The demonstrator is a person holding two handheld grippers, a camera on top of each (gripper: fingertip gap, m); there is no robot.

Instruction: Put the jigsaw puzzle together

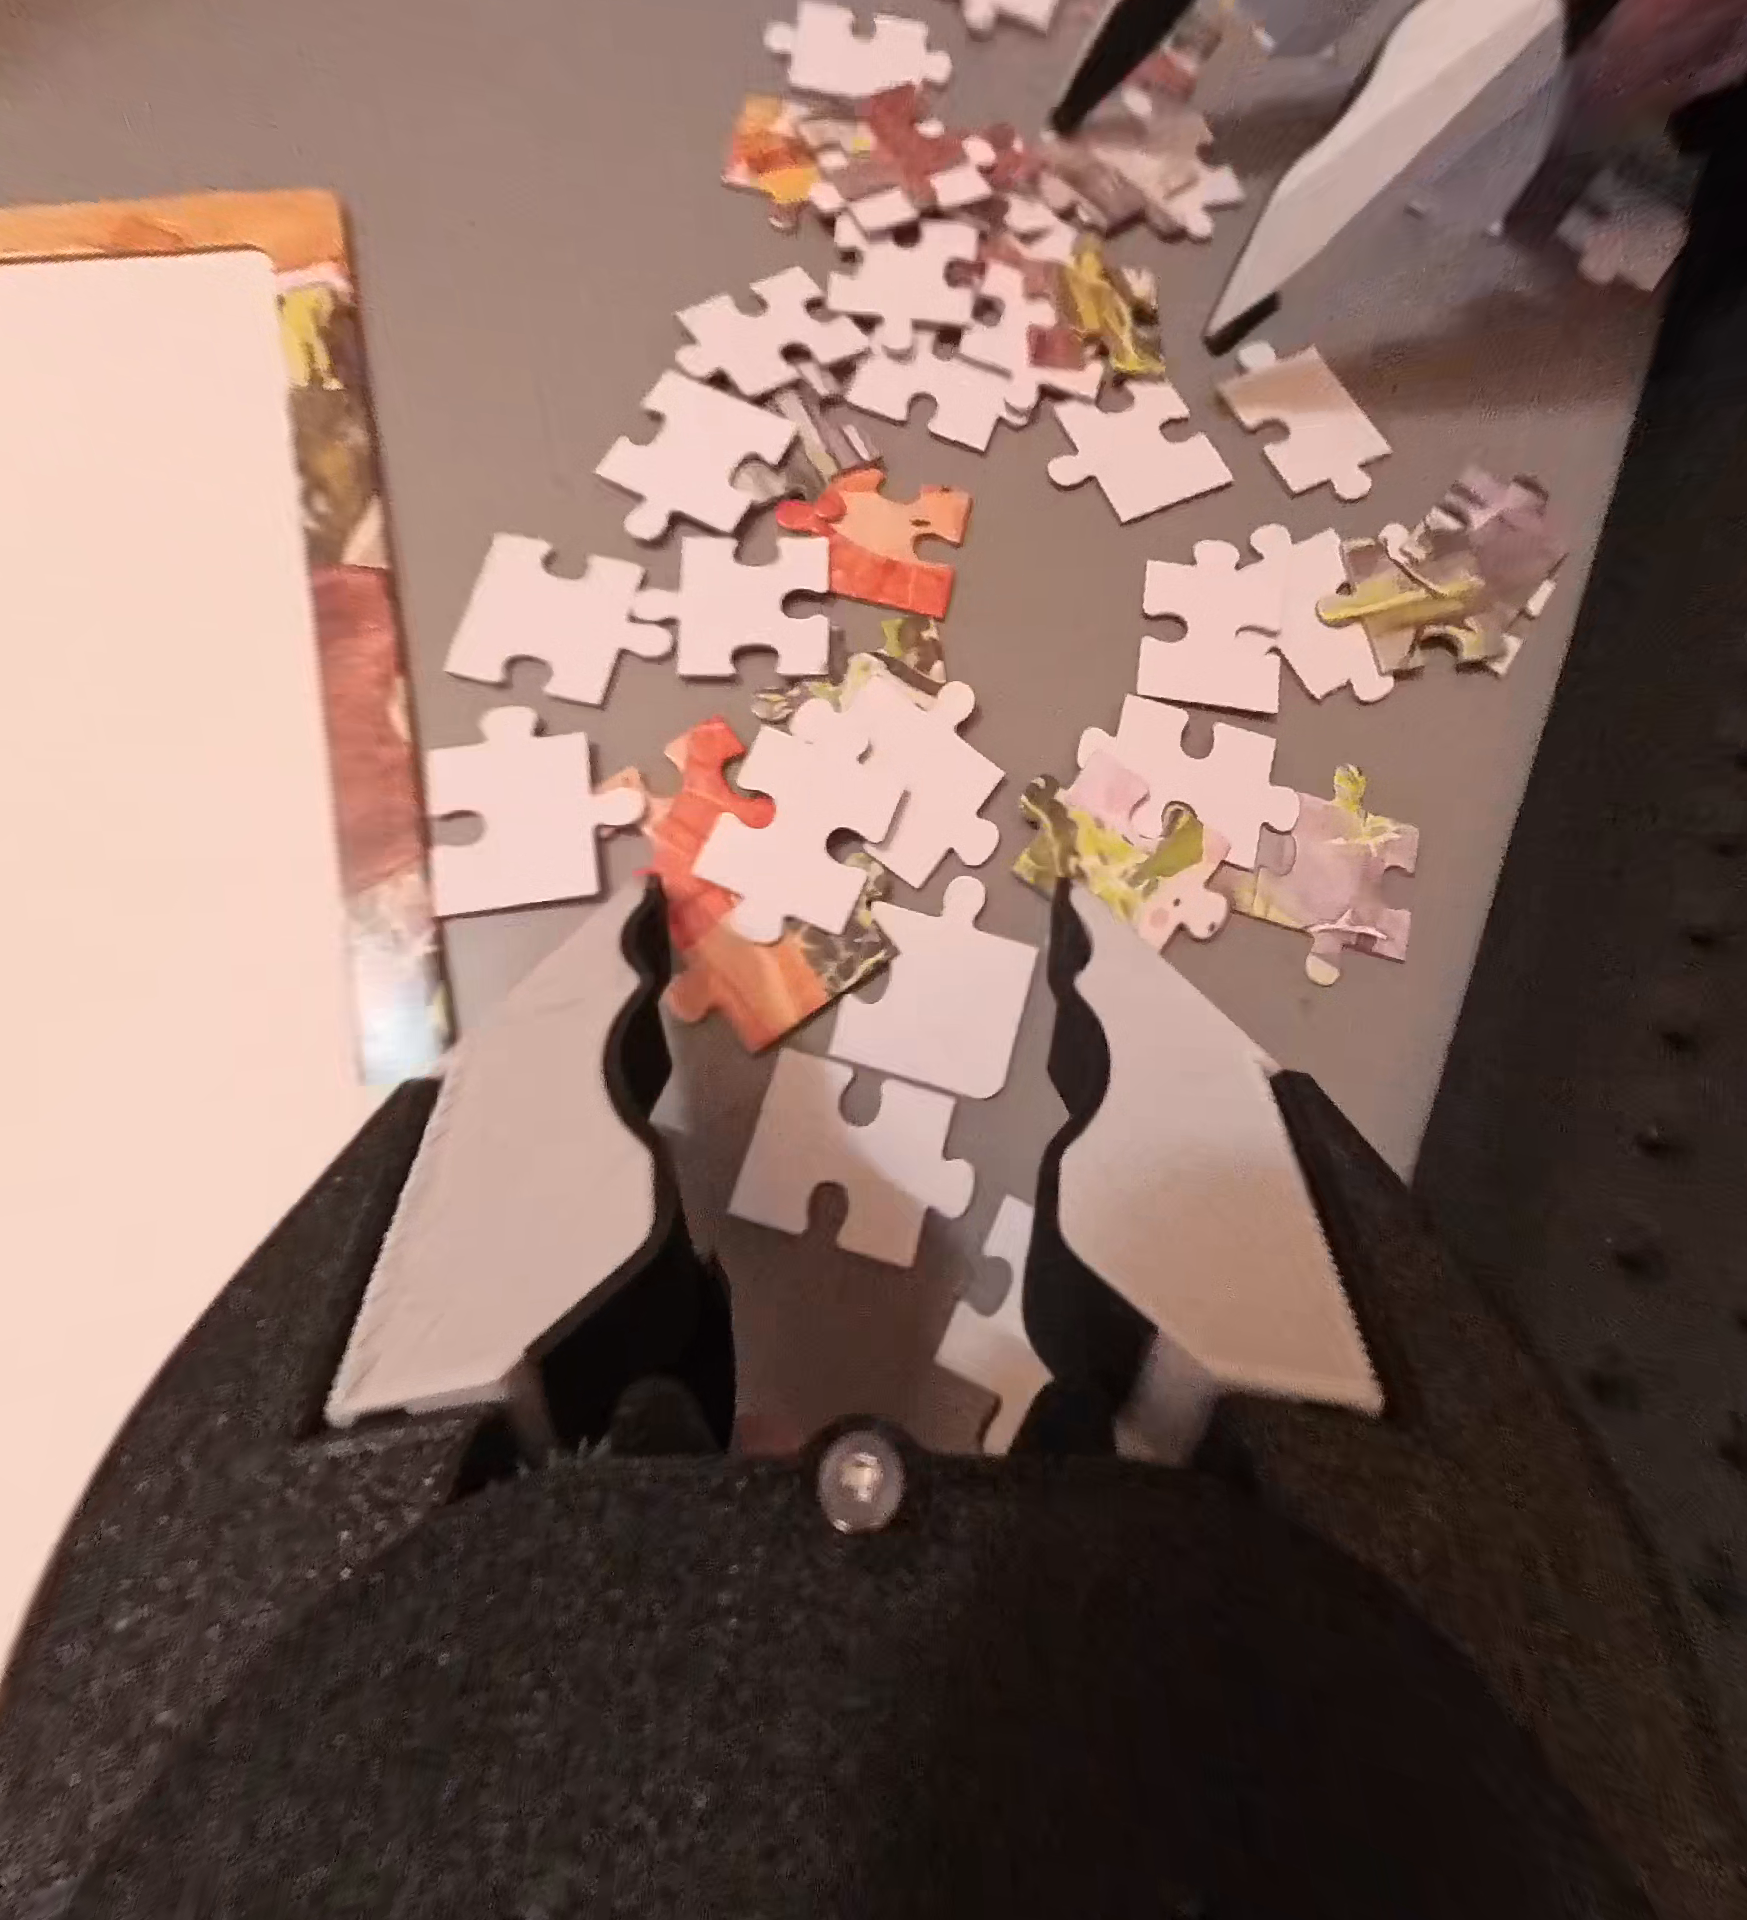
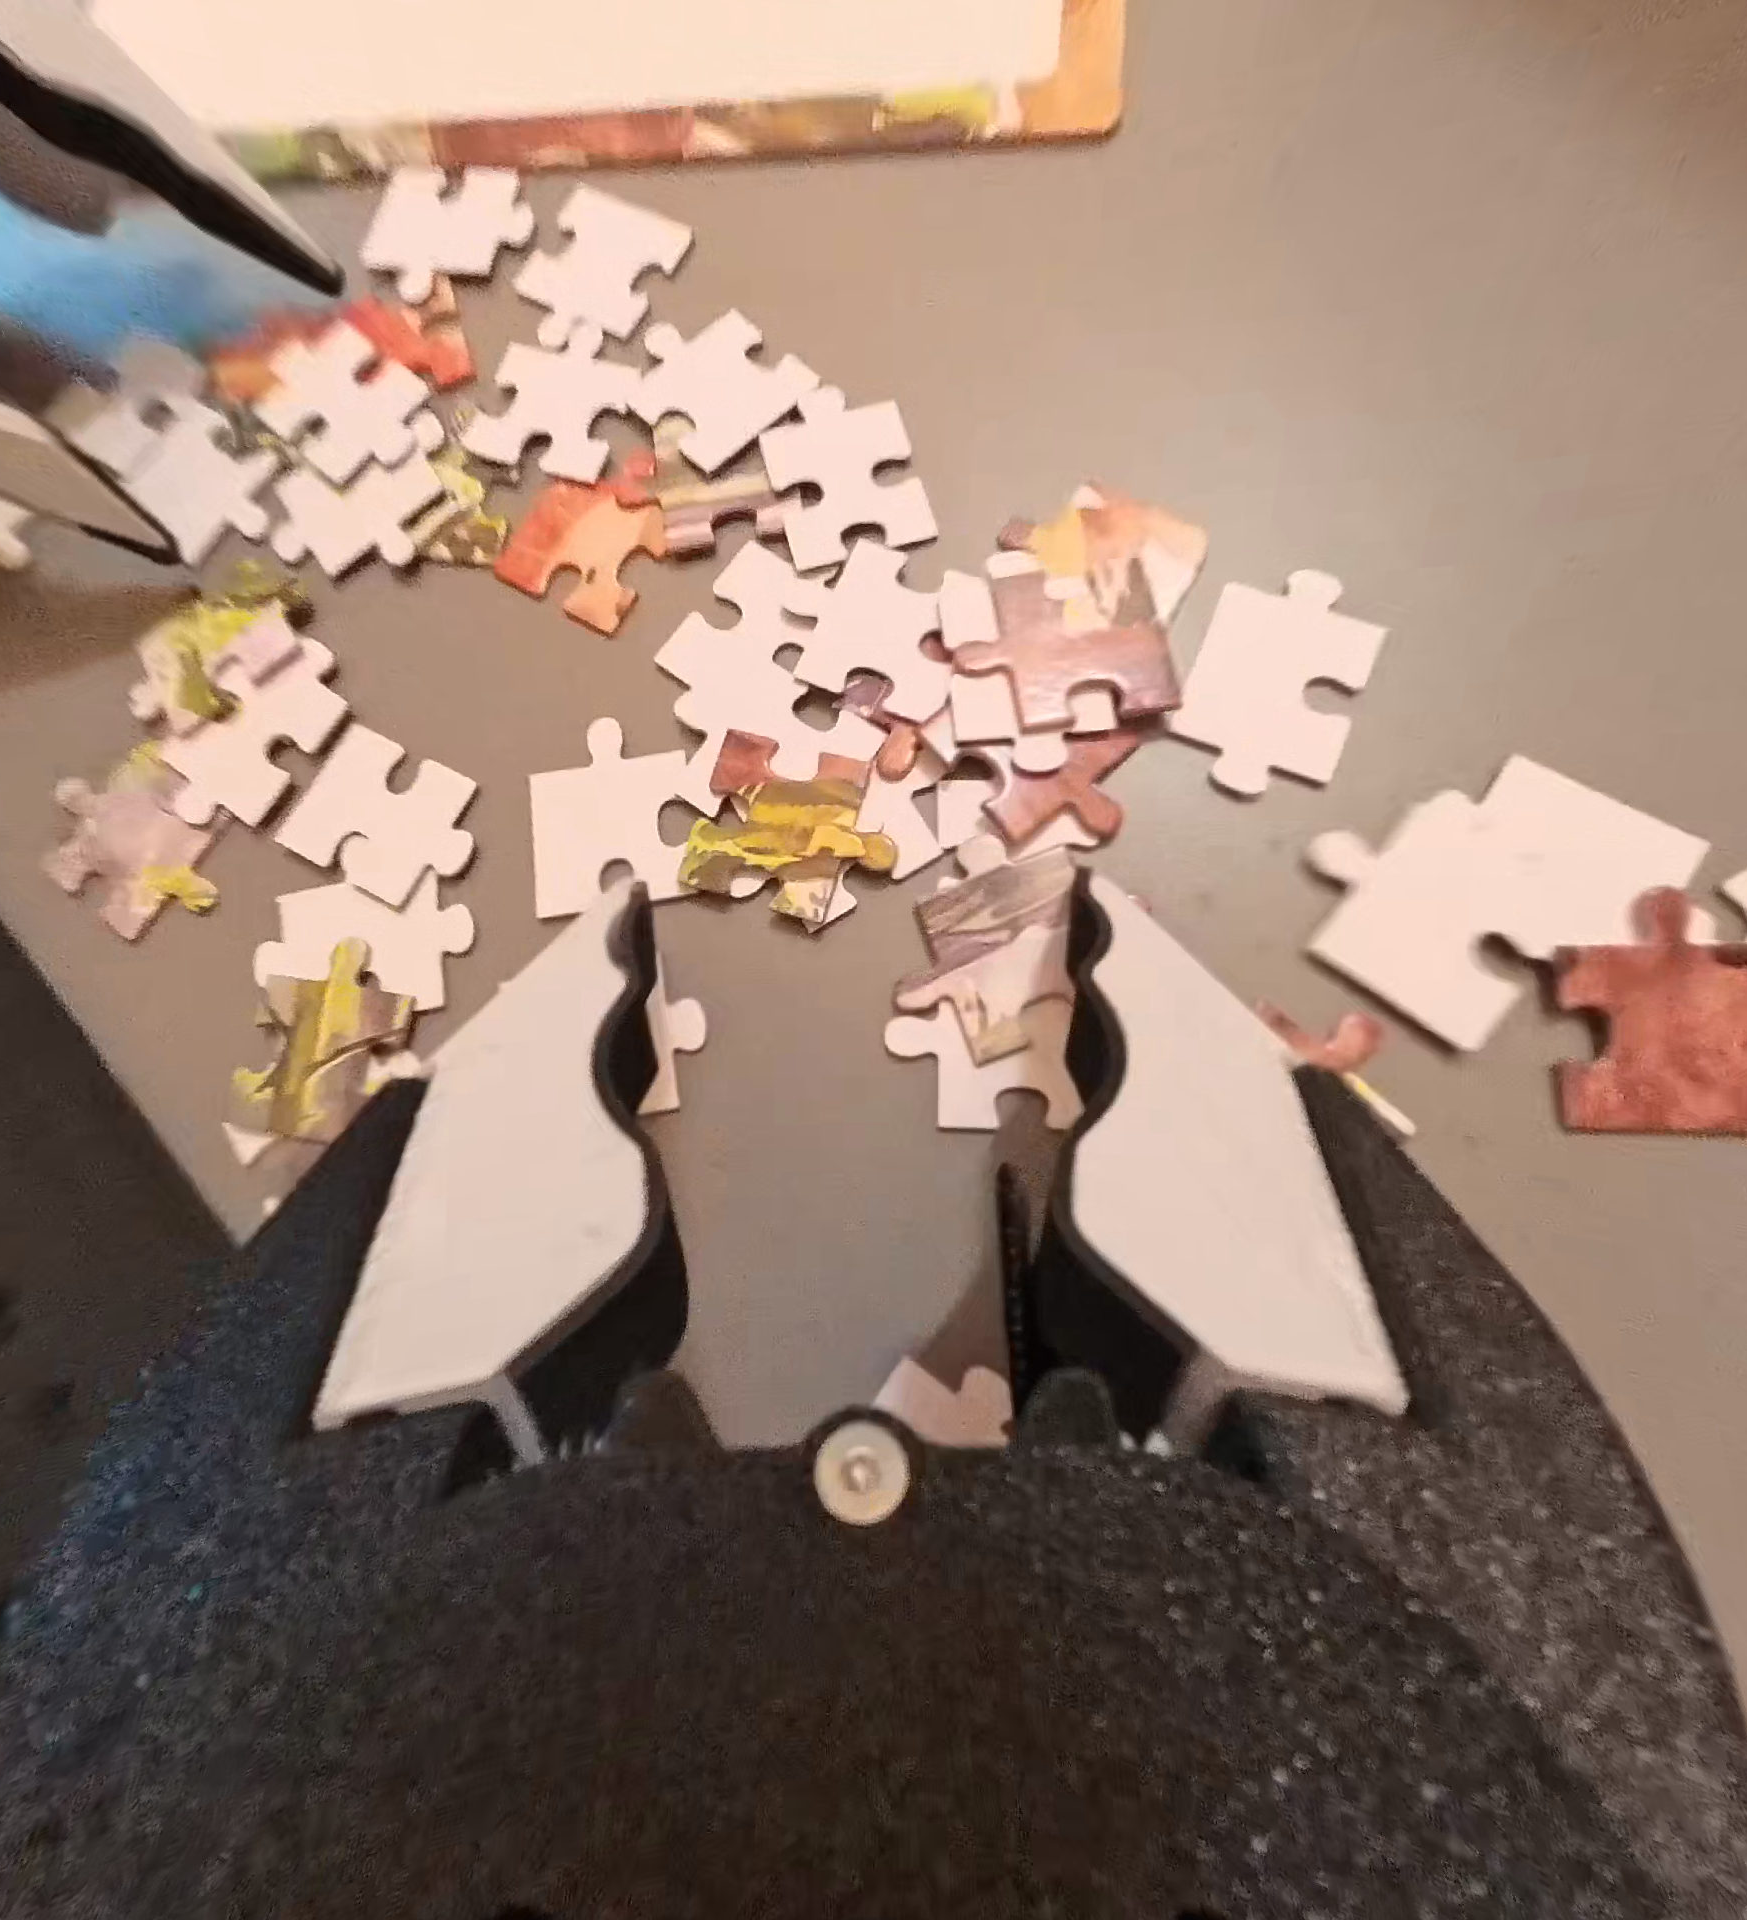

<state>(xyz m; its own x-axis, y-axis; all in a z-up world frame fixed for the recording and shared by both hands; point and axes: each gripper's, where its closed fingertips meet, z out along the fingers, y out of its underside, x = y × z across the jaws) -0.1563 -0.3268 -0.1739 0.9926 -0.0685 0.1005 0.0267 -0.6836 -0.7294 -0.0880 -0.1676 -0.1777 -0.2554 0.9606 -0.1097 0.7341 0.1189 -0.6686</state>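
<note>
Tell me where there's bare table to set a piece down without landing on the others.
The widest bare table lies right of the scattered pieces and below the puzzle tray. A smaller strip runs between the tray and the pile. A small gap sits between the right gripper fingers. The middle is crowded with overlapping pieces.

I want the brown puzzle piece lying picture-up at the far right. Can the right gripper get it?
Probably yes. The right gripper is open and holds nothing, and the brown piece lies picture-up just off to its side. One corner overlaps a white piece, but nothing covers it.
</note>
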